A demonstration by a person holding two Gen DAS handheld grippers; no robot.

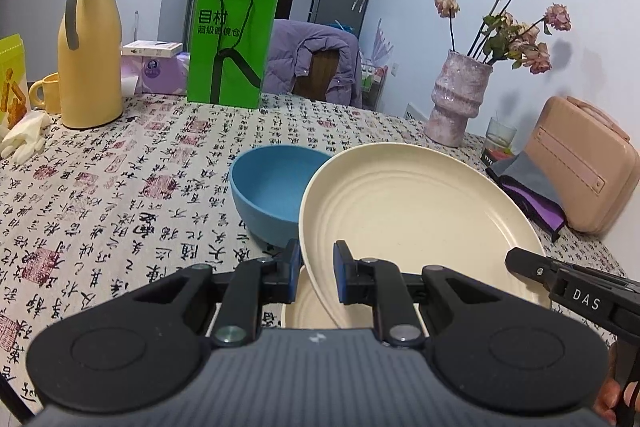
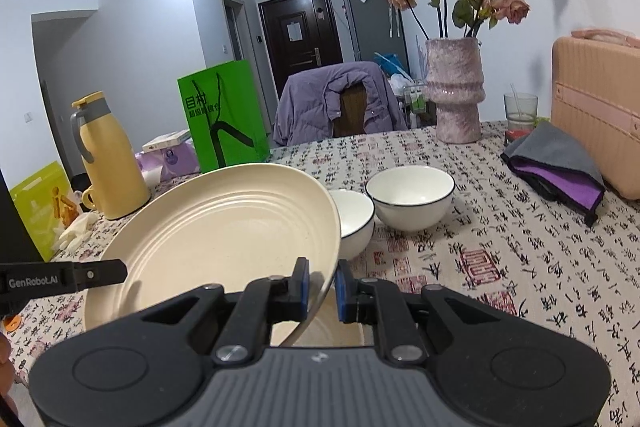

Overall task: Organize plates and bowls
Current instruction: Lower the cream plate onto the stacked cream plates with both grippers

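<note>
A cream plate [image 1: 416, 219] [image 2: 224, 231] hangs tilted above the table, held at its near rim from both sides. My left gripper [image 1: 317, 267] is shut on the rim's left part, and my right gripper [image 2: 322, 283] is shut on its right part. Directly below lies a second cream plate [image 1: 308, 307] [image 2: 332, 331], mostly hidden. A blue bowl [image 1: 272, 187] stands on the patterned tablecloth [image 1: 120, 187] just beyond the held plate on the left. To its right stand two white bowls with dark rims [image 2: 410, 195] [image 2: 354, 223], side by side.
A yellow jug [image 1: 90, 47], a mug [image 1: 44, 93], a green bag [image 1: 230, 47] and boxes line the far left edge. At the right stand a pink vase of dried roses [image 1: 456, 95], a glass [image 2: 520, 111], a folded grey-purple cloth [image 2: 556, 163] and a pink case [image 2: 596, 107].
</note>
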